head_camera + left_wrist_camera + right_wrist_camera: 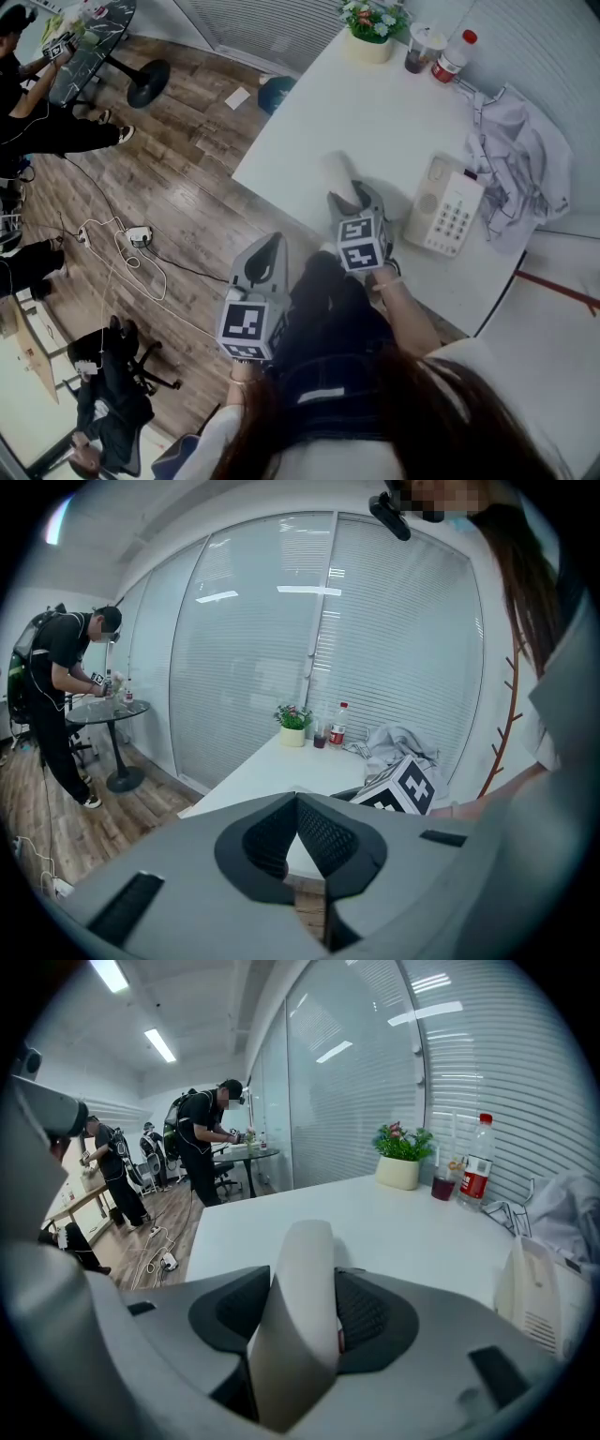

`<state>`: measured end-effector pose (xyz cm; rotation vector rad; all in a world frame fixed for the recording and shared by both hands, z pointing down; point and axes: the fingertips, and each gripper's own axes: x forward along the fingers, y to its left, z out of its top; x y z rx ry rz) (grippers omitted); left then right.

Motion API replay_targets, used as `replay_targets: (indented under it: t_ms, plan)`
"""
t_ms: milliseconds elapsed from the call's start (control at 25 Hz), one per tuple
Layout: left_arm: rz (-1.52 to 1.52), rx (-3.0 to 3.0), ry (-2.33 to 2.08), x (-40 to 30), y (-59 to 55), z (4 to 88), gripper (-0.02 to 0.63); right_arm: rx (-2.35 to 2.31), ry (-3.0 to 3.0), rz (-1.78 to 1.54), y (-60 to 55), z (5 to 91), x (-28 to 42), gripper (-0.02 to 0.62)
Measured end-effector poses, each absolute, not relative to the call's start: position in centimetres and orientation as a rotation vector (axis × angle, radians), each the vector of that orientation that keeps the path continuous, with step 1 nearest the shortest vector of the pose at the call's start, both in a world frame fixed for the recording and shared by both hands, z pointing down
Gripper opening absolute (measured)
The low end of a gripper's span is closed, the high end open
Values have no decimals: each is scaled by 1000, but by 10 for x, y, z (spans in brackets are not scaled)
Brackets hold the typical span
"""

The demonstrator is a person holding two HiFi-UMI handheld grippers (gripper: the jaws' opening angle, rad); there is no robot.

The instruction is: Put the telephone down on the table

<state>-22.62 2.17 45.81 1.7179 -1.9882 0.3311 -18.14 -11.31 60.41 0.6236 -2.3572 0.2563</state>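
Ahead of my right tongs [354, 200] the worktop [366, 108] lies bare across its middle. To the right stand the telephone base [444, 208] and crumpled cloth [517, 164]; plant pot [369, 42], cup [419, 49] and bottle [452, 58] line the far edge.

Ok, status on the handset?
Left gripper shut, empty. Right gripper shut on handset, over white table, not visibly down. Phone base to its right, out of the way.

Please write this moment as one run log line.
right tool: shut on handset | handset: over table | left tool: shut, empty

Office: glass partition walls [244, 658], swivel chair [141, 367], white table [356, 122].
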Motion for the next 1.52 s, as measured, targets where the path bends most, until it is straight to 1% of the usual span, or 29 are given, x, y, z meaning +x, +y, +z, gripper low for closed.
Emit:
replay_targets:
  t_ms: [880,1320,1520]
  plan:
    - [343,1743,-1950,-219,22,461,-3,650,-2341,213,-116,604,-181,224]
    - [351,1758,-1936,-217,20,462,-3,629,-2312,183,-115,609,-181,264]
    - [351,1773,-1937,-215,18,458,-3,650,-2328,171,-117,600,-180,264]
